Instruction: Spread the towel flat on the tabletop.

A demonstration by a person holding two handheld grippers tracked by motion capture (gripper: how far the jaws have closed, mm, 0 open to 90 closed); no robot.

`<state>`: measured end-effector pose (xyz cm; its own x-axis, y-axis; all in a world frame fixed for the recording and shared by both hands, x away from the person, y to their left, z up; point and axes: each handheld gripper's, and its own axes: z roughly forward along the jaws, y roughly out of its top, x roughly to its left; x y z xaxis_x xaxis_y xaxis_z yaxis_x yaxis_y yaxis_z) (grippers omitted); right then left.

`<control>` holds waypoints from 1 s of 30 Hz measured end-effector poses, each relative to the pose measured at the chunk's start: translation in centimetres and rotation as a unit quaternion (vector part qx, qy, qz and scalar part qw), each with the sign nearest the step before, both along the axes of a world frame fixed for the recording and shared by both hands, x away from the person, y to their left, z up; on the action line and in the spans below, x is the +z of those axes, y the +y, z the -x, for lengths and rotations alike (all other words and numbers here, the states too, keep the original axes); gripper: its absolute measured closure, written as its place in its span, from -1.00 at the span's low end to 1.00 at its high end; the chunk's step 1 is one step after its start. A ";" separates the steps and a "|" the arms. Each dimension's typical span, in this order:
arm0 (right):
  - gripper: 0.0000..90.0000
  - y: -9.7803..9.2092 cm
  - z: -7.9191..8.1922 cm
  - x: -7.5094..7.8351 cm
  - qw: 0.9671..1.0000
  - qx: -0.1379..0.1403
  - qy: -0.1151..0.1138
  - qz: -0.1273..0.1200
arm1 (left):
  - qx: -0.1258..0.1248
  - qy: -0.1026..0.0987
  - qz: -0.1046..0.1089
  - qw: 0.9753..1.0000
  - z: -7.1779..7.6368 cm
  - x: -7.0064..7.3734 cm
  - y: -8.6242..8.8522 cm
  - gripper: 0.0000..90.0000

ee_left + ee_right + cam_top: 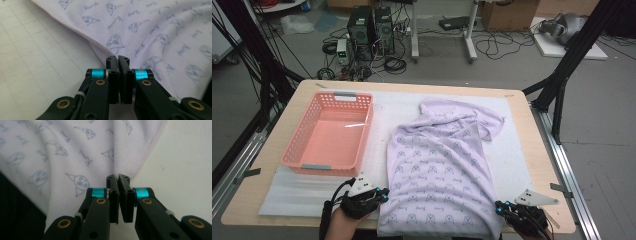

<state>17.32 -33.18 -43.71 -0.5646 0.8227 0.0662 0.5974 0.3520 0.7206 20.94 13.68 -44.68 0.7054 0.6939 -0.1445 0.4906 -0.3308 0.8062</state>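
Lilac printed towel (439, 165) lies on the table (532, 135); left hand-held gripper (383, 195) and right hand-held gripper (501, 207), held low at the near edge, each clench a near corner.

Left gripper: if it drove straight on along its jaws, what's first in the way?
The lilac printed cloth. The left gripper has its jaws shut at the cloth's hemmed edge, seemingly pinching it, so it would push into the fabric at once.
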 end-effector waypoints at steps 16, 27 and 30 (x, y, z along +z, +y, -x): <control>0.22 0.9 -0.3 1.6 0.999 -0.028 -0.047 -0.004 | 0.009 -0.027 0.035 0.999 -0.9 0.4 0.2 0.04; 0.38 2.9 -8.3 -0.3 0.997 -0.064 -0.019 0.036 | 0.048 0.001 -0.008 0.999 -7.0 -0.5 -2.7 0.06; 0.73 2.8 -8.5 -0.7 0.998 -0.052 -0.009 0.022 | 0.054 -0.012 -0.031 0.998 -7.1 -0.5 -3.3 0.17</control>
<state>25.82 -30.41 -44.36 -0.4760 0.8792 0.0190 0.6191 0.3197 0.7173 28.02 10.35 -45.19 0.6286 0.7732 -0.0837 0.5075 -0.3262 0.7975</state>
